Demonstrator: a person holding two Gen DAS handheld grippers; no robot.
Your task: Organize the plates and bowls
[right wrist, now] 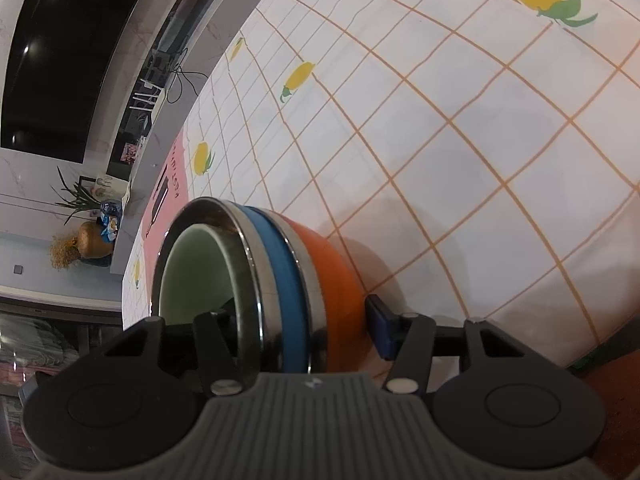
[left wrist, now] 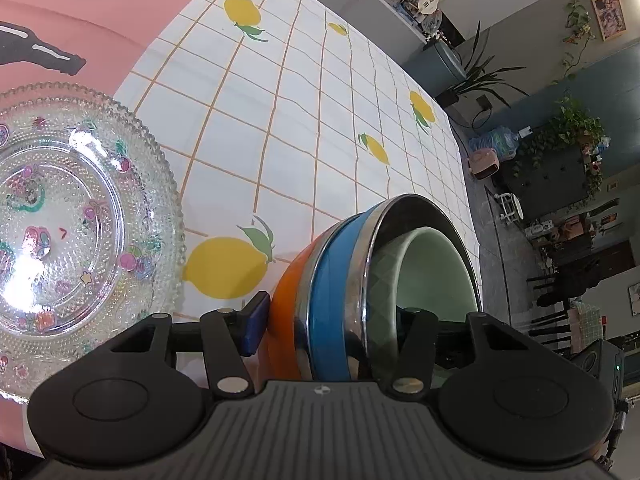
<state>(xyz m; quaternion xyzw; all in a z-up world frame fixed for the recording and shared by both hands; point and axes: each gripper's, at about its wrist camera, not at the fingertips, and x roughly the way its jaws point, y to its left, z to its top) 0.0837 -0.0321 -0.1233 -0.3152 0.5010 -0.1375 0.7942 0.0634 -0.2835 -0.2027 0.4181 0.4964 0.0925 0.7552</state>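
Observation:
A nested stack of bowls, orange outside [left wrist: 286, 304], then blue [left wrist: 334, 300] with steel rims, with a pale green bowl [left wrist: 436, 276] inside, is held over the lemon-print tablecloth. My left gripper [left wrist: 332, 328] is shut on the stack's wall, one blue pad [left wrist: 254, 326] outside and the other finger inside. In the right wrist view the same stack shows its orange [right wrist: 340, 280], blue [right wrist: 286, 292] and green [right wrist: 192, 276] bowls. My right gripper [right wrist: 304, 328] is shut on the opposite wall, with its blue pad [right wrist: 382, 330] outside. A patterned glass plate [left wrist: 68, 232] lies at the left.
The tablecloth [left wrist: 320, 120] has a pink section [left wrist: 88, 16] under the glass plate. The table's far edge [left wrist: 460, 140] runs at the right, with plants and furniture beyond. In the right wrist view a television [right wrist: 68, 60] and shelf stand beyond the table.

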